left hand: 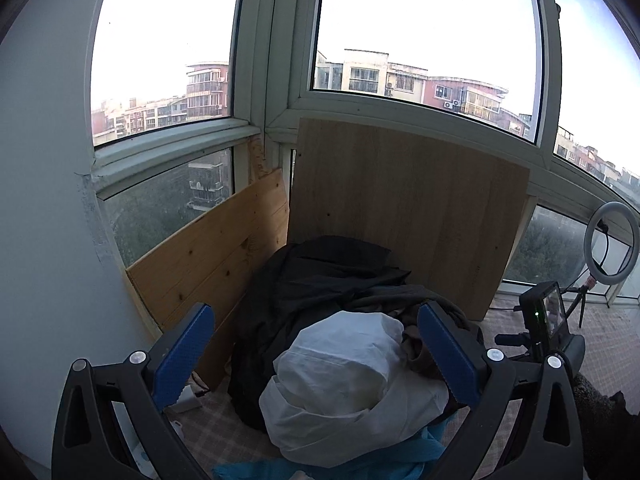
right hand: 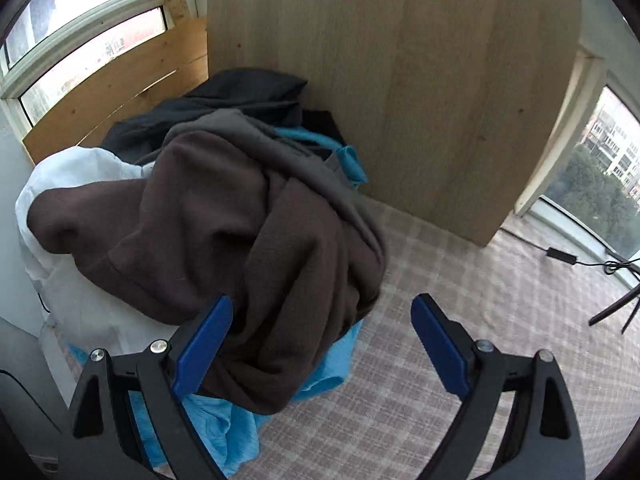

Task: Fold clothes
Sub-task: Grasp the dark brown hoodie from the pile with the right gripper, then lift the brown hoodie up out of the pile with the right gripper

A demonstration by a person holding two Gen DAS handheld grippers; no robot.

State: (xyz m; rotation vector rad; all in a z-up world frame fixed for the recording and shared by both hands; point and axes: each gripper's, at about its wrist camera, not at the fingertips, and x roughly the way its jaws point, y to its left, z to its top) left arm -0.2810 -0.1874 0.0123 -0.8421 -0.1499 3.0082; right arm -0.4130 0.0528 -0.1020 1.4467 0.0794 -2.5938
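The left gripper (left hand: 316,354) points gently downward at the pile (left hand: 320,320) of clothes, its blue pads spread wide with nothing pressed between them. Just ahead of and between its fingers sits a white garment (left hand: 344,384), bunched into a mound; whether the pads touch it I cannot tell. Beyond that lie dark clothes (left hand: 320,272), heaped against a board (left hand: 408,208) leaning on the window.

The right gripper (right hand: 322,344) tilts steeply down over the checked cloth (right hand: 460,280) covering the surface. Its jaws stand wide and grip nothing. A brown garment (right hand: 240,232) drapes the pile directly ahead, its lower fold lying against the left finger (right hand: 204,344); the right finger hangs over bare cloth. Blue fabric (right hand: 216,424) shows beneath the brown one, near the left finger.
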